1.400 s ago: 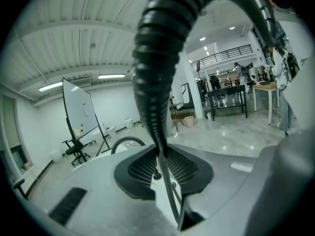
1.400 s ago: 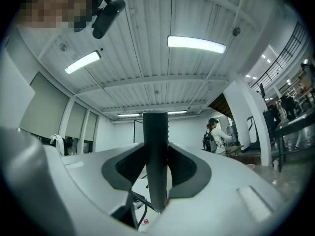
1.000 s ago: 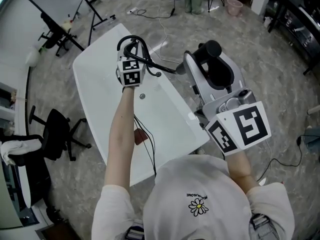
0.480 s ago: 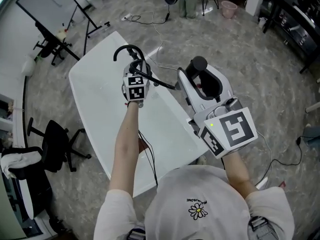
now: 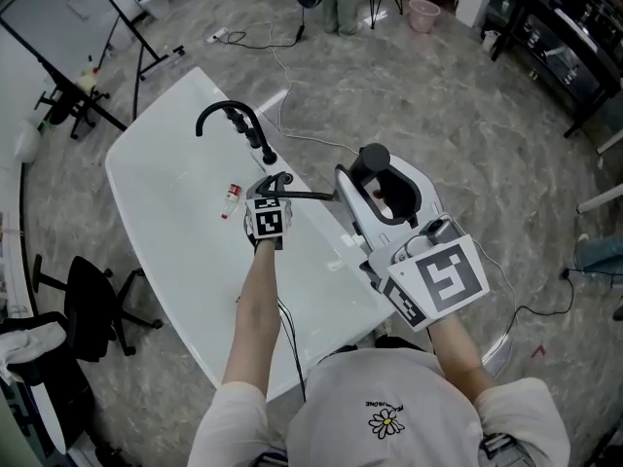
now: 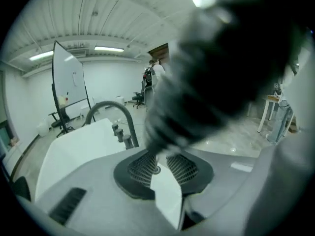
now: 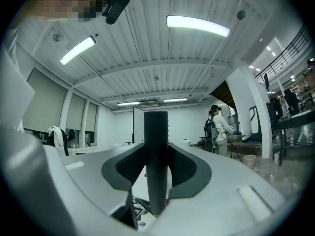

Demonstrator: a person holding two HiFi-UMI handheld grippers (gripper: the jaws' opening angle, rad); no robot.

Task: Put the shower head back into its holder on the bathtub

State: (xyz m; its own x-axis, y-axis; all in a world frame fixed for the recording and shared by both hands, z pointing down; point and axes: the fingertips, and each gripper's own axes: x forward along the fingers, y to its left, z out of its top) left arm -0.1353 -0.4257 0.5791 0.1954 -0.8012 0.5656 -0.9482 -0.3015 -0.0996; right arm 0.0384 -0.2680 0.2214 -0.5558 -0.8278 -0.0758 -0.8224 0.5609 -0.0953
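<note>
**Hose low at the tub rim, shower head upright in the right gripper**

The left gripper (image 5: 274, 191) is down from the arch of the curved black metal tap (image 5: 216, 111), where it was a second ago. It is now just above the rim of the glossy white bathtub (image 5: 165, 232), beside the black knobs (image 5: 261, 146). The right gripper (image 5: 375, 175) has also drawn nearer the tub.

The left jaws, narrowly apart, pinch a thin black hose (image 5: 310, 196). In the left gripper view it looms as a ribbed dark blur. The right jaws press on both sides of the black, straight-sided cylindrical shower head (image 7: 156, 151). It stands upright, flat end up, out past the tub's right-hand rim.

The head view shows only the shower head's round top and the hose running across from the left gripper to it. The right gripper view alone shows its full length, with tiny bumps along one upper edge. A small white bottle with a red cap (image 5: 231, 197) lies in the tub.

Both marker cubes carry square black-and-white patterns, no words. The person's white T-shirt (image 5: 389, 397) has a daisy print with lettering too small to read.
</note>
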